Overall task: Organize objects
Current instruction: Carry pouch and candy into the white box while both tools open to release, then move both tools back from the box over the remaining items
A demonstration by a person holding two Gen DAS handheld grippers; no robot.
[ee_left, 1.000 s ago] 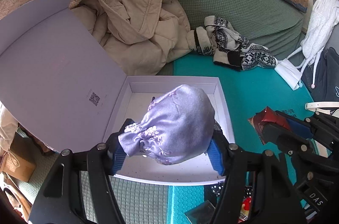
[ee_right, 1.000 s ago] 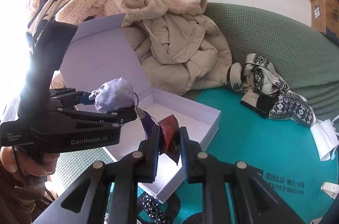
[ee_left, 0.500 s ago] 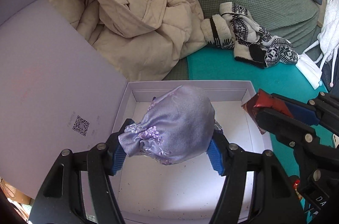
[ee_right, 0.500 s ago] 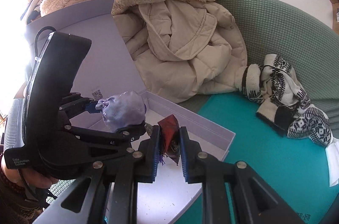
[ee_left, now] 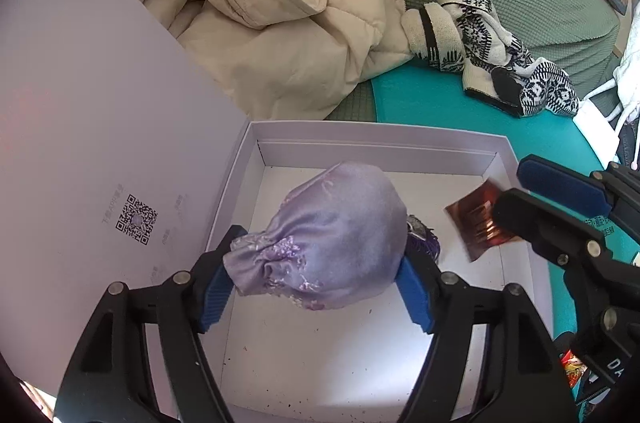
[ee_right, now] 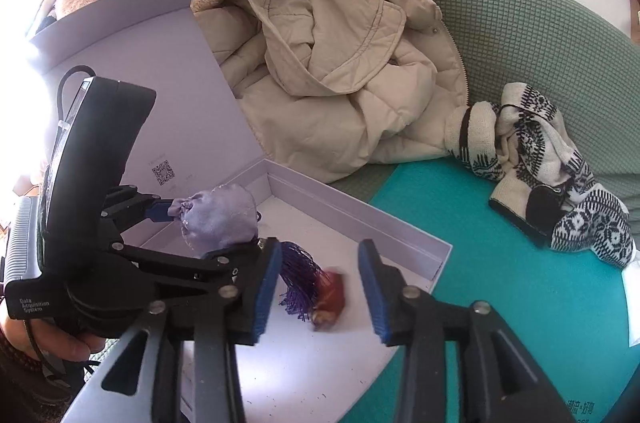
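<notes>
1. Box (ee_left: pixel 372 139), white and shallow, lies open on the sofa with its lid (ee_left: pixel 100 143) folded back at its left edge, so items can drop straight in.
2. Left gripper (ee_left: pixel 316 287) hangs over the box's left half; its jaws are opening, yet the lilac pouch (ee_left: pixel 332 243) is wedged between the pads, low enough to release.
3. Right gripper (ee_right: pixel 320 291) is opening too, nothing pinched; the red packet (ee_right: pixel 330 297) sits loose, blurred, over the box's right side.

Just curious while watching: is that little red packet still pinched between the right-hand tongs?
No: the red packet lies blurred in the white box, between the opening pads of the right tongs but untouched by them.
</notes>
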